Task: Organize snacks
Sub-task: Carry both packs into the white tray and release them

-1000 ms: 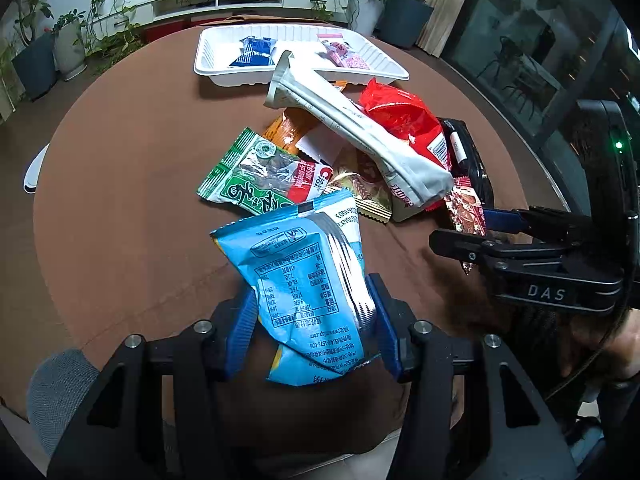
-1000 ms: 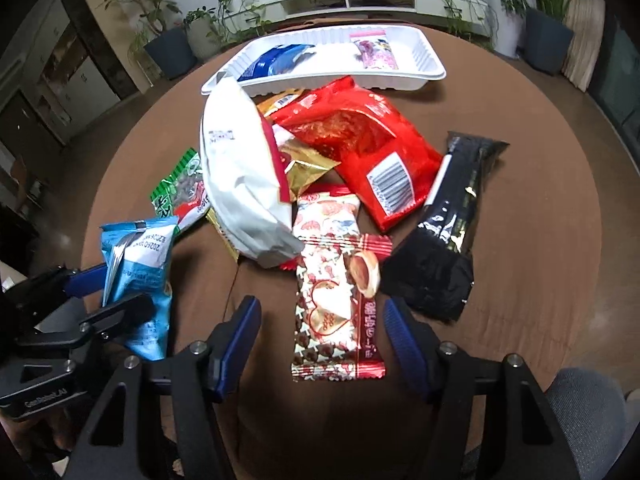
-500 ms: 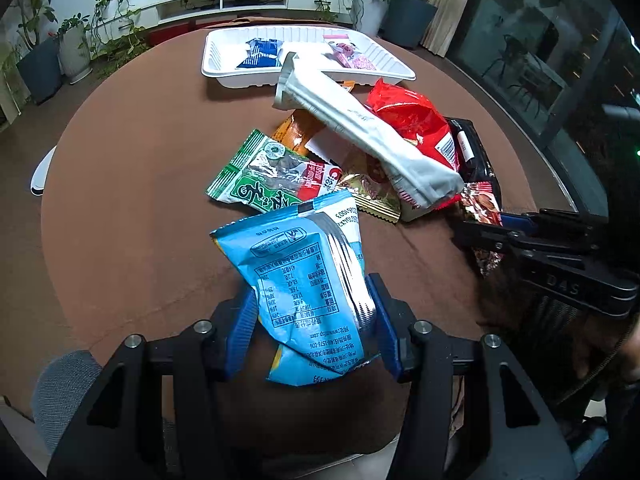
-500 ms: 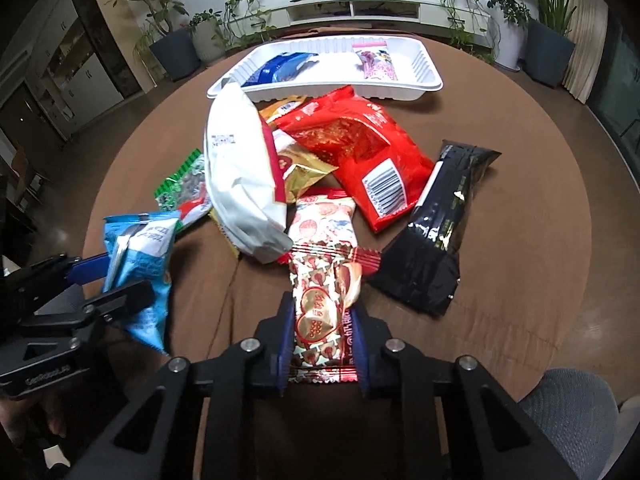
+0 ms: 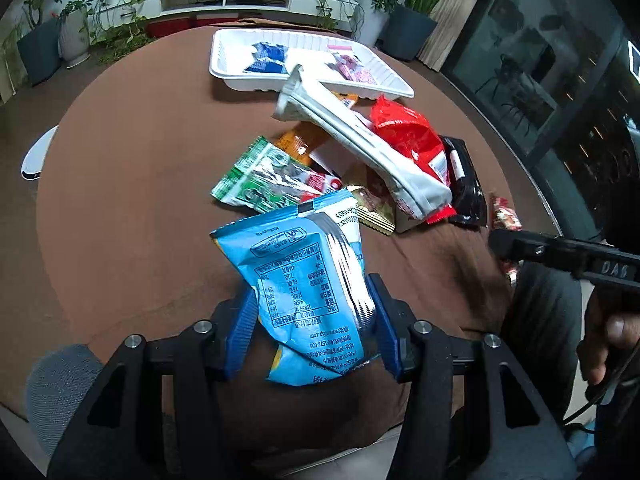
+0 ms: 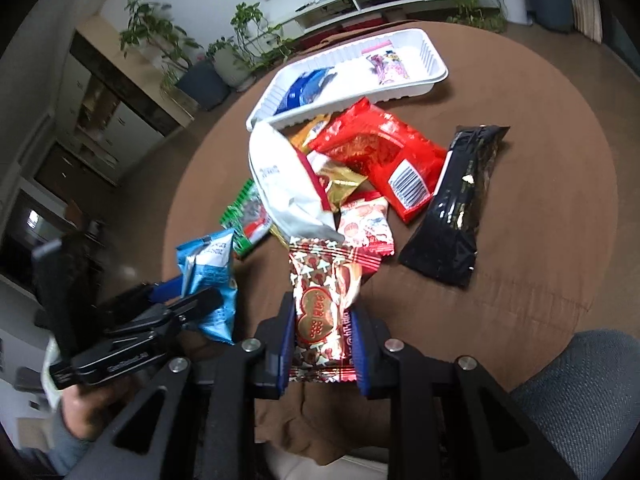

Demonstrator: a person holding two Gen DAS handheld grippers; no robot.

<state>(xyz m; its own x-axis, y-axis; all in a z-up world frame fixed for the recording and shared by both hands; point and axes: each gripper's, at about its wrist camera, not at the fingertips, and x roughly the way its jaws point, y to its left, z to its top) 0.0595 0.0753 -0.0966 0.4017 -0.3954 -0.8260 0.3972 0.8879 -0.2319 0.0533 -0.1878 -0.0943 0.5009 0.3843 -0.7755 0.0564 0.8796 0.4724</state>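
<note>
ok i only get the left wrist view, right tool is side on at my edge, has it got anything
observer: yes, the right tool has just closed its jaws on a heart-print packet, with pads on both its long sides

operator: anything behind it i cant see

observer: a pink and white packet lies just beyond the held one, its left edge tucked under the white bag
</note>
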